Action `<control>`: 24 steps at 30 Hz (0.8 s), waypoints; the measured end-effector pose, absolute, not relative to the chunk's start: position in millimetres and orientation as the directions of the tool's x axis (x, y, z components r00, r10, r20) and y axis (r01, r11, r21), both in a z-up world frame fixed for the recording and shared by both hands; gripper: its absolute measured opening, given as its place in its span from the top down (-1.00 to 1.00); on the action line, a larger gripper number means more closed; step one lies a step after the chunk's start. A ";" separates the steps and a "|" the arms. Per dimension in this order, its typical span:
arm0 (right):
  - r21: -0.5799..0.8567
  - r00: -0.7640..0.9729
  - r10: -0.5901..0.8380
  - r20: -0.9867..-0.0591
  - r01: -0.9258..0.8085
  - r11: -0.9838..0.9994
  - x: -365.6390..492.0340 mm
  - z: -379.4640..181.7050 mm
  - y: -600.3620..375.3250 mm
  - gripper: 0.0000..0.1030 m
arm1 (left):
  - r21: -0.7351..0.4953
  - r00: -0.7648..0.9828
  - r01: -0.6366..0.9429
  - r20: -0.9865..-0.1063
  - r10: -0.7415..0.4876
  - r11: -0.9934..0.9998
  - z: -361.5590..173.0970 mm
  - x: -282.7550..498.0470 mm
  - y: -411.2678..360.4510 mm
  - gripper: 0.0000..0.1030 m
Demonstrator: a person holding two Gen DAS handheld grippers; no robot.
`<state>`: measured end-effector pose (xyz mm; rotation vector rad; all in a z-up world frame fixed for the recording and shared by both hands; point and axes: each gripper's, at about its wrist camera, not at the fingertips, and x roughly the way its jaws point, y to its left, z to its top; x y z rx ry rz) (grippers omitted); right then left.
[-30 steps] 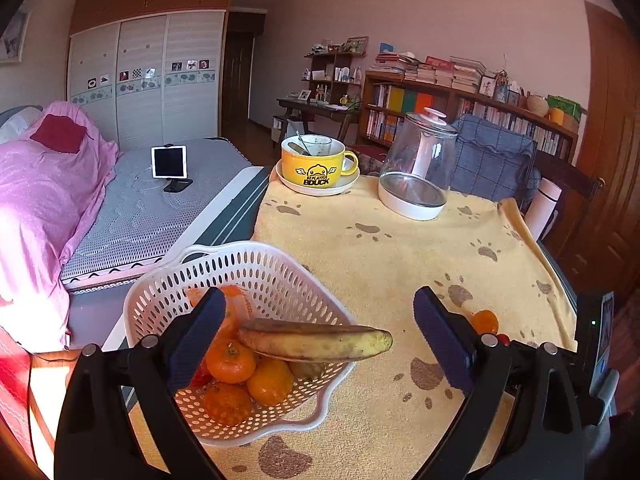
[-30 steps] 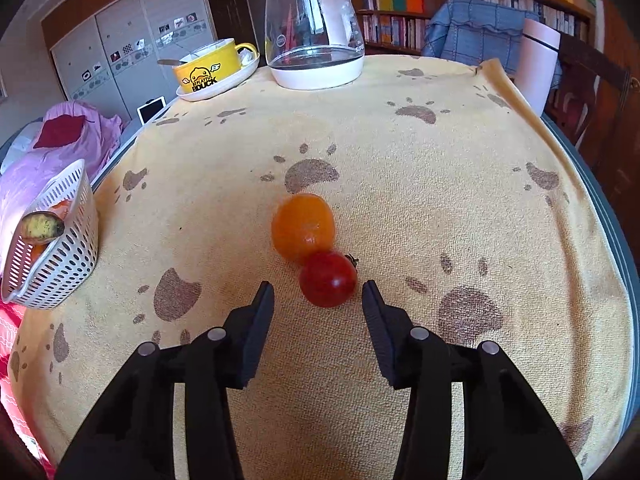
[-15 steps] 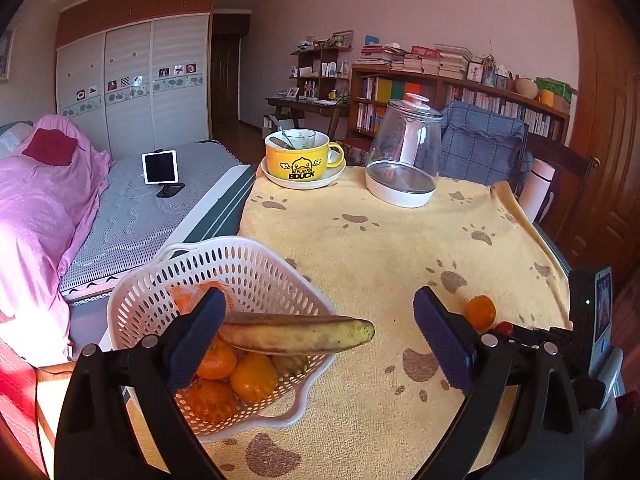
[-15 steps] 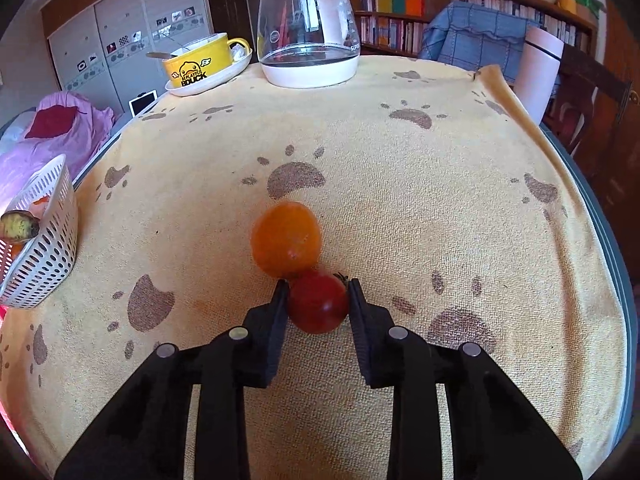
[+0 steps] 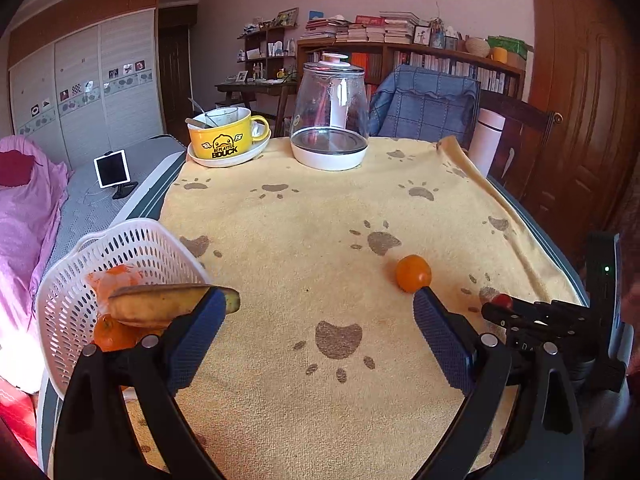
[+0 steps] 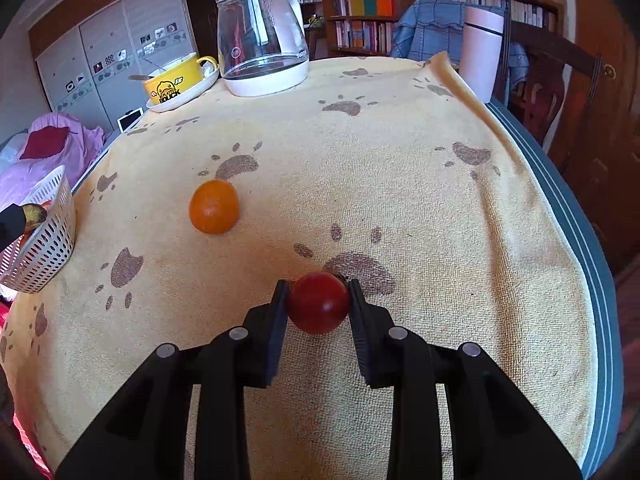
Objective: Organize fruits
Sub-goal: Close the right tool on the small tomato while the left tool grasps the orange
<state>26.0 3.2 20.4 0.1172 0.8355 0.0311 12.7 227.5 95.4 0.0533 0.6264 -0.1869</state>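
Right gripper (image 6: pixel 318 304) fingers clamped on red tomato (image 6: pixel 318 302), right of orange (image 6: pixel 214 206) on surface. Left gripper (image 5: pixel 316 320) fingers spread wide, empty, right of white basket (image 5: pixel 68 280) holding banana (image 5: pixel 160 304).

Middle of the yellow towel (image 5: pixel 304 248) is left bare from near edge to far end; wide free passage is offered there. One orange fruit (image 6: pixel 214 206) is seen alone on that stretch, well apart from the white basket (image 5: pixel 60 320) at the left edge. Basket mouth is partly barred by a banana (image 5: pixel 160 304) laid across the rim, its tip jutting over the cloth. Far end is blocked by a glass kettle (image 5: pixel 329 120) and a yellow mug (image 5: pixel 222 136) on a saucer, side by side. Far right corner is taken by a pale tumbler (image 6: pixel 480 56), with a raised fold of towel just beside it. Right edge of the table (image 6: pixel 576 216) is otherwise unobstructed.
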 end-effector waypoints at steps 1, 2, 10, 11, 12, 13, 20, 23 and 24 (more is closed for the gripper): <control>0.135 0.671 0.085 -0.736 0.022 0.991 26.2 19.5 0.2 0.42 | 0.004 0.795 0.203 -0.584 -0.162 0.979 96.1 13.4 219.2 -0.86; 0.151 0.672 0.096 -0.734 0.024 0.988 26.5 18.4 -1.7 0.42 | 0.012 0.795 0.215 -0.583 -0.168 0.977 96.6 14.4 211.6 -0.86; 0.203 0.681 0.144 -0.718 0.007 0.979 24.1 14.7 -3.6 0.42 | 0.004 0.747 0.275 -0.630 -0.211 0.961 82.6 49.6 166.0 -0.53; 0.210 0.680 0.148 -0.718 0.009 0.978 24.0 14.1 -4.4 0.42 | 0.001 0.735 0.284 -0.643 -0.217 0.959 78.5 55.0 160.6 -0.47; 0.215 0.679 0.151 -0.718 0.010 0.977 24.0 13.7 -5.1 0.42 | -0.007 0.718 0.293 -0.658 -0.225 0.956 73.9 61.0 156.2 -0.42; 0.219 0.678 0.153 -0.719 0.011 0.976 24.1 13.3 -5.6 0.42 | -0.017 0.701 0.304 -0.674 -0.235 0.953 69.4 66.5 151.5 -0.34; 0.230 0.674 0.163 -0.720 0.010 0.973 24.8 12.5 -5.4 0.42 | -0.034 0.631 0.340 -0.733 -0.255 0.940 43.6 95.5 128.7 -0.11; 0.233 0.674 0.165 -0.720 0.010 0.972 25.4 12.0 -5.6 0.42 | -0.032 0.614 0.344 -0.748 -0.251 0.938 35.5 105.3 122.1 0.07; 0.233 0.674 0.165 -0.720 0.010 0.972 25.5 12.0 -5.3 0.42 | -0.038 0.606 0.347 -0.754 -0.255 0.937 32.5 108.1 120.9 0.09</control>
